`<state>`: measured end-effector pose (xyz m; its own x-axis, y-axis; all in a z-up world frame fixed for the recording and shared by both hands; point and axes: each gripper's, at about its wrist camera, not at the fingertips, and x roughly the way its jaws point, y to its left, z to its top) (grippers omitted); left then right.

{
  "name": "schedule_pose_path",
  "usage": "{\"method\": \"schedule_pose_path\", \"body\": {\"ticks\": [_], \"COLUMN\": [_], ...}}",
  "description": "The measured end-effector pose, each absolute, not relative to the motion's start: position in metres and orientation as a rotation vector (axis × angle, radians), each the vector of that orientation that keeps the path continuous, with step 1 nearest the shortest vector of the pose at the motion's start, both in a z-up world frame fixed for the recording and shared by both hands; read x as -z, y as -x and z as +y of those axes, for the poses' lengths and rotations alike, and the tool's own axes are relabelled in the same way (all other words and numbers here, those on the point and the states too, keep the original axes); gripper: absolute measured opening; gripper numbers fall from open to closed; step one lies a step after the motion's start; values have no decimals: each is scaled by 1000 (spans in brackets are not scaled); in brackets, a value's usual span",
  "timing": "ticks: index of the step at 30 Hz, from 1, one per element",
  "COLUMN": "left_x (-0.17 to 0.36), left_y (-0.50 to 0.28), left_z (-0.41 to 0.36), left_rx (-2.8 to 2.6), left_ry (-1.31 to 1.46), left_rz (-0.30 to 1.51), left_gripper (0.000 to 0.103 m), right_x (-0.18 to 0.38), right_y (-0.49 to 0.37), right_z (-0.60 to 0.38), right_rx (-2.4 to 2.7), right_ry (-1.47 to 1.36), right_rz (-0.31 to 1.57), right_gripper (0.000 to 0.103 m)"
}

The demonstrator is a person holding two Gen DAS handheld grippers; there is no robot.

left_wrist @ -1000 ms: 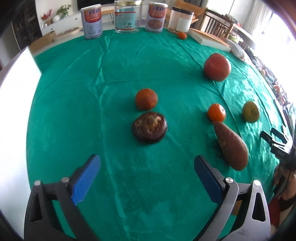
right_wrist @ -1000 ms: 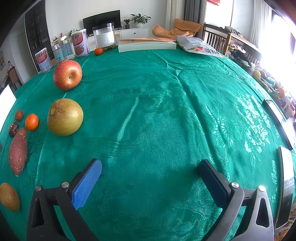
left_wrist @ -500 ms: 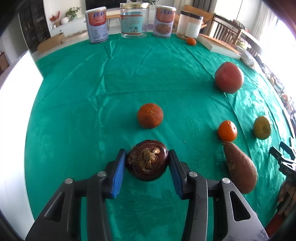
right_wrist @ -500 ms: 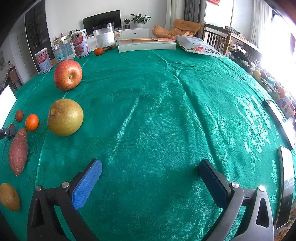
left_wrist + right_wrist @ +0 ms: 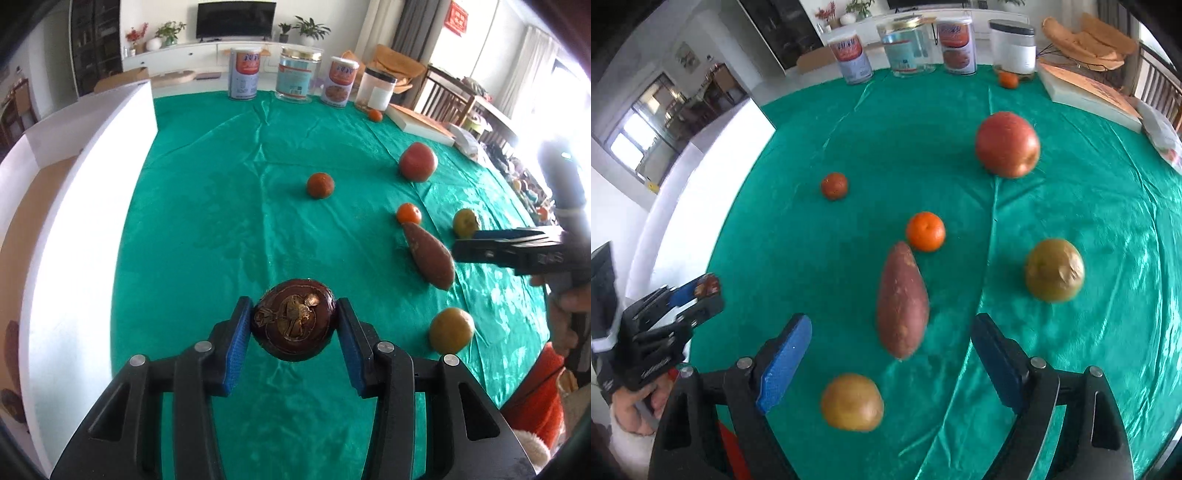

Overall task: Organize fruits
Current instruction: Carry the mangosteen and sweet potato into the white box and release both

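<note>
My left gripper (image 5: 294,330) is shut on a dark purple mangosteen (image 5: 294,323) and holds it above the green cloth; it also shows at the left of the right wrist view (image 5: 701,291). My right gripper (image 5: 892,360) is open and empty, with a sweet potato (image 5: 902,299) lying just ahead between its fingers; it also shows side-on in the left wrist view (image 5: 506,245). On the cloth lie a red apple (image 5: 1007,144), an orange tangerine (image 5: 925,231), a dark orange fruit (image 5: 834,185), a yellow-green pear (image 5: 1054,269) and a small yellow fruit (image 5: 852,401).
A white open box (image 5: 74,206) stands along the table's left edge. Cans and jars (image 5: 297,74) line the far edge, with a small orange (image 5: 375,115) and a flat white box (image 5: 421,123) beside them. The green cloth (image 5: 221,221) covers the table.
My left gripper closed on the mangosteen and lifted it toward me. My right gripper swung left from the bare cloth to face the sweet potato and the other fruits.
</note>
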<state>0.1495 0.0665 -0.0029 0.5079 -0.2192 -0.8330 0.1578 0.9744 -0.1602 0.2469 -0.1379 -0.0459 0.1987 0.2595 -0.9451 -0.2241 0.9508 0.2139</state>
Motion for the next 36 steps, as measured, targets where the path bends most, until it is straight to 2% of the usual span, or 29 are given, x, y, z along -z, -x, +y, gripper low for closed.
{"method": "schedule_pose_path", "body": {"ticks": [1, 5, 7, 10, 16, 21, 28, 36], "left_x": [-2, -20, -26, -33, -74, -104, -71, -21], "left_y": [-144, -126, -120, -114, -98, -88, -90, -92], "left_z": [70, 88, 97, 110, 161, 233, 318, 362], "left_rx": [222, 205, 196, 195, 166, 1, -215, -329], "left_ry": [67, 75, 87, 116, 179, 186, 230, 294], "left_rz": [1006, 967, 956, 944, 871, 814, 883, 992], "left_gripper": [46, 46, 46, 46, 46, 46, 46, 46], "right_x": [54, 77, 80, 73, 25, -30, -61, -23], "right_y": [-256, -272, -272, -269, -264, -258, -228, -182], "right_z": [-129, -117, -116, -124, -141, -89, 74, 212], "right_rx": [-328, -300, -289, -324, -455, -682, -956, -1035], "right_ry": [-5, 49, 78, 16, -298, -424, -343, -126], "right_rz": [1364, 1466, 1482, 1481, 1413, 1330, 1267, 1288], "right_gripper": [78, 65, 40, 40, 40, 40, 40, 40]}}
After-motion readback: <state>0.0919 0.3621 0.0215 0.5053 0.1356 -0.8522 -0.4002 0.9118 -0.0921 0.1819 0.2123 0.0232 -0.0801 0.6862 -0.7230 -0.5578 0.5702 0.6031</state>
